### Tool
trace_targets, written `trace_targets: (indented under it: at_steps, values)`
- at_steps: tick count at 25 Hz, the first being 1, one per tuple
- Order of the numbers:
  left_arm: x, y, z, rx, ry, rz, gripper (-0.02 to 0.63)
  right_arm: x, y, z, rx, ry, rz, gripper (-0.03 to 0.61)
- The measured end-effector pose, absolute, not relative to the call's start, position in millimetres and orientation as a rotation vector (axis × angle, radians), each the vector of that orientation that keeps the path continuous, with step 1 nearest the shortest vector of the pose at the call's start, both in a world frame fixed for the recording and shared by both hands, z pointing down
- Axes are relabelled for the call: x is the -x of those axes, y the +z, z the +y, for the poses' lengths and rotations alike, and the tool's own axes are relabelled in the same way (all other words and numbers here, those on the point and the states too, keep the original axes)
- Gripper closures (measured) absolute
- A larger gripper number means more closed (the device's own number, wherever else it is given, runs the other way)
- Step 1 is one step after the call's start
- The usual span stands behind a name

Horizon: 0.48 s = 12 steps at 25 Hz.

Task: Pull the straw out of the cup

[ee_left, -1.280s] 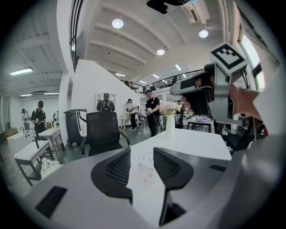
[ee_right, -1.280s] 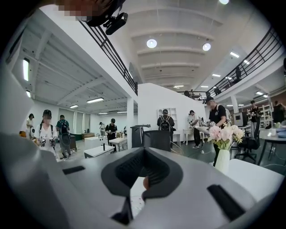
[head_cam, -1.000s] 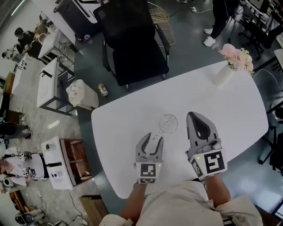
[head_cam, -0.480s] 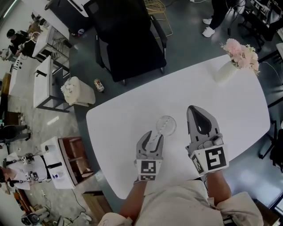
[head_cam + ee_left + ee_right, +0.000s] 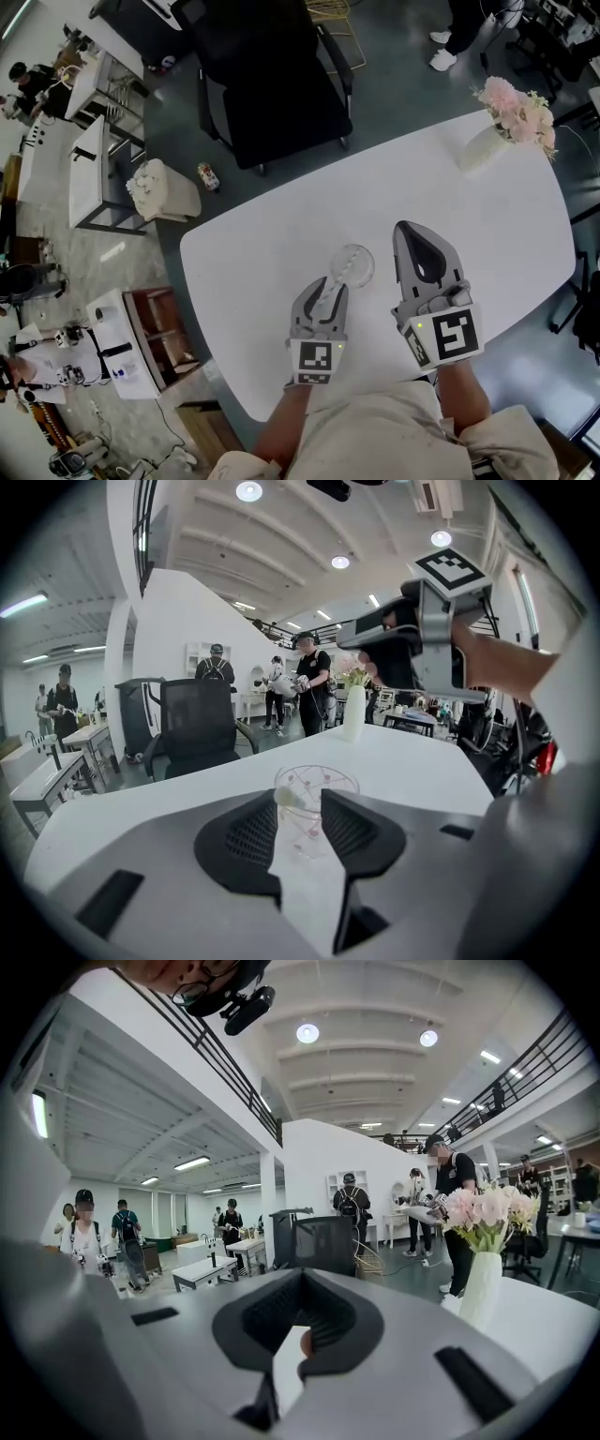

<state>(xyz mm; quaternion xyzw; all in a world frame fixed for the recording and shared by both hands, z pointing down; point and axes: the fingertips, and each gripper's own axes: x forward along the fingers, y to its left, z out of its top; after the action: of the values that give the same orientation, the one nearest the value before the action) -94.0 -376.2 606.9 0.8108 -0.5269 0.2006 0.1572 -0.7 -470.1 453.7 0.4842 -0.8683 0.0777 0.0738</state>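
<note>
1. Saw glass cup on white table, straw leaning out.
2. Found left gripper just before cup, jaws closing, straw tip between, unpinched.
3. Found right gripper beside cup, jaws pressed together.

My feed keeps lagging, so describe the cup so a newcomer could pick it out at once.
Start at the white table. Near the middle of its near side stands the cup, with a straw leaning out of it. Unlike the opaque white vase of pink flowers at the far corner, it is see-through, with small pink marks.
</note>
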Motion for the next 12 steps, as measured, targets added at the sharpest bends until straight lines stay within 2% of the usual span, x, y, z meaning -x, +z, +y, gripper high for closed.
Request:
trace_targets:
  at_steps: [9, 12]
  values:
    - [96.0, 606.4, -376.9, -2.308, 0.565, -1.532, 0.565, -1.9, 453.0, -468.4, -1.463, 0.235, -2.605, 0.578]
    - [96.4, 604.7, -376.5, -2.310, 0.558, -1.535, 0.578, -1.7, 451.5, -467.0, -1.468, 0.230, -2.608, 0.578]
